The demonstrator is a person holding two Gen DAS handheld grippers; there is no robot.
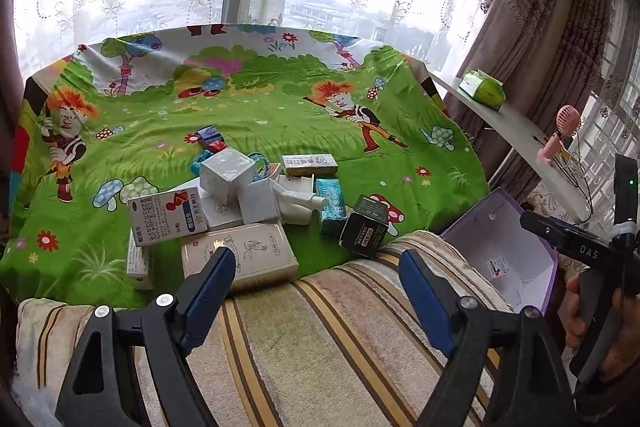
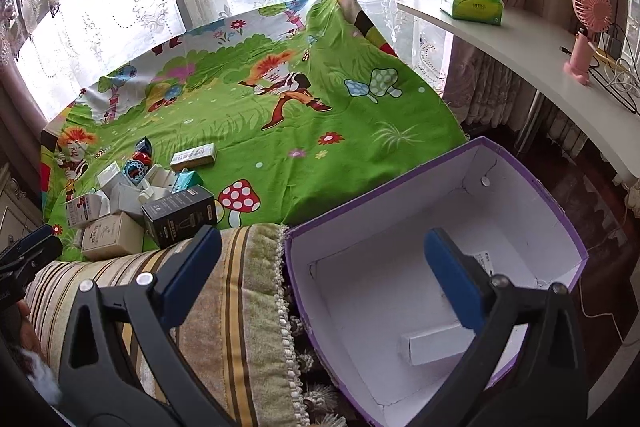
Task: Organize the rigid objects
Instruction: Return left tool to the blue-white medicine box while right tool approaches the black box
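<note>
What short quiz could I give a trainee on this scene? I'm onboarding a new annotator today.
1. True or false: the purple storage box already holds a white carton.
2. Multiple choice: the black carton lies (a) inside the purple storage box, (b) on the green cartoon sheet at the edge of the carton pile, (c) on the white shelf.
3. Fill in: the right gripper and left gripper both hold ____.

Key: 1 true; 2 b; 3 nothing, both stand open and empty.
</note>
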